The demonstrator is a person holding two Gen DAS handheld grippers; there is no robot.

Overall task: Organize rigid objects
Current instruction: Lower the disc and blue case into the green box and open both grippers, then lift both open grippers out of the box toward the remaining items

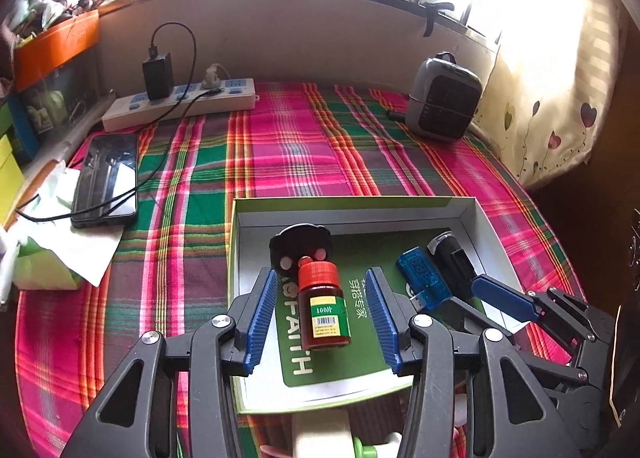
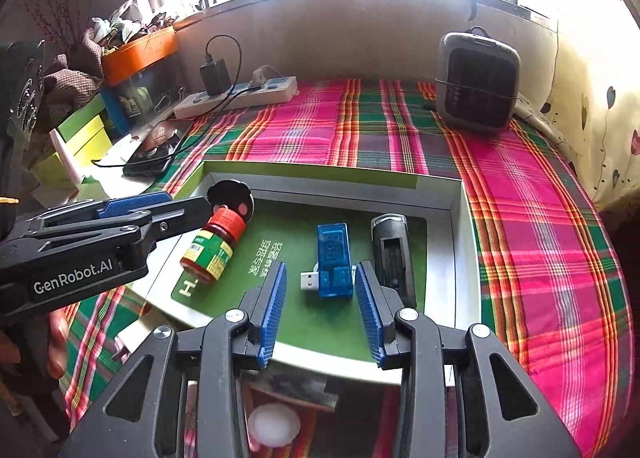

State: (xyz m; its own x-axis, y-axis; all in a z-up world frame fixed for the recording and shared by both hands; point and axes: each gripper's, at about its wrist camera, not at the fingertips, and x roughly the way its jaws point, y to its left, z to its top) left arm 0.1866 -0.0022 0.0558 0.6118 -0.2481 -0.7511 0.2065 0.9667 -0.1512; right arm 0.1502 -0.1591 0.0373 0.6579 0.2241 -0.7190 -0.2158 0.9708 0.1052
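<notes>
Centrally, ribbed-cap amber bottle (image 1: 325, 308) in shallow box (image 1: 352, 205).

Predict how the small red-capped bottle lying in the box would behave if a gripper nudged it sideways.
The bottle lies on its side on the smooth green card, so its round body would probably roll. It looks rigid and small, likely light. Its glossy wall may slip between the left gripper pads.

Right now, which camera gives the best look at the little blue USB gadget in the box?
The right wrist view: the blue USB gadget lies whole and central, just ahead of the open right gripper. The left wrist view shows it off to the side, partly hidden behind a gripper.
</notes>
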